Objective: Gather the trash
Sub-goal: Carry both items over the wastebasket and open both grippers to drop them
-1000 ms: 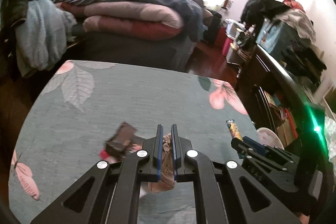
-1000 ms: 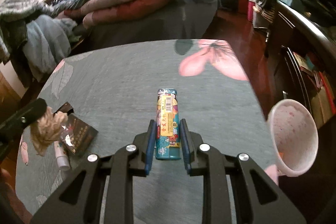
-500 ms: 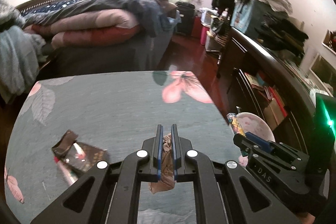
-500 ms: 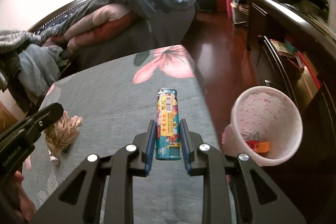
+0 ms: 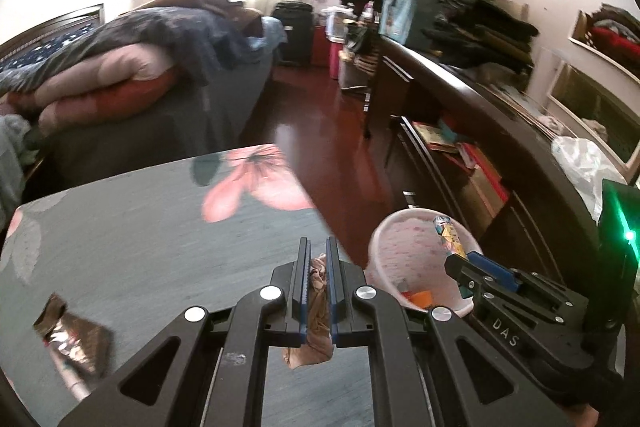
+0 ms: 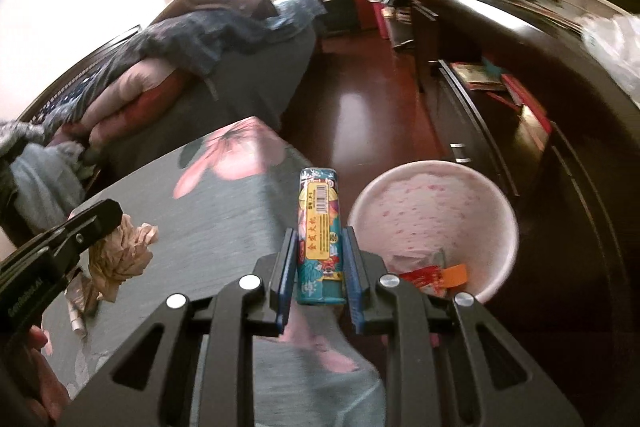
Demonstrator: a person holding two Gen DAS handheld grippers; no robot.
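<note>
My left gripper is shut on a crumpled brown paper wad, held above the grey flowered table near its right edge. The wad also shows in the right wrist view. My right gripper is shut on a teal and yellow snack tube, at the table edge just left of a pink speckled bin. The bin stands on the floor and holds red and orange wrappers. A dark foil wrapper and a thin tube lie on the table at left.
A bed with piled quilts stands behind the table. A dark cabinet with books runs along the right, beside the bin. Red wooden floor lies between bed and cabinet.
Both grippers have swung right toward the bin, each with its load still held. The bin is now closer in both views, and the tube is level with its rim.
</note>
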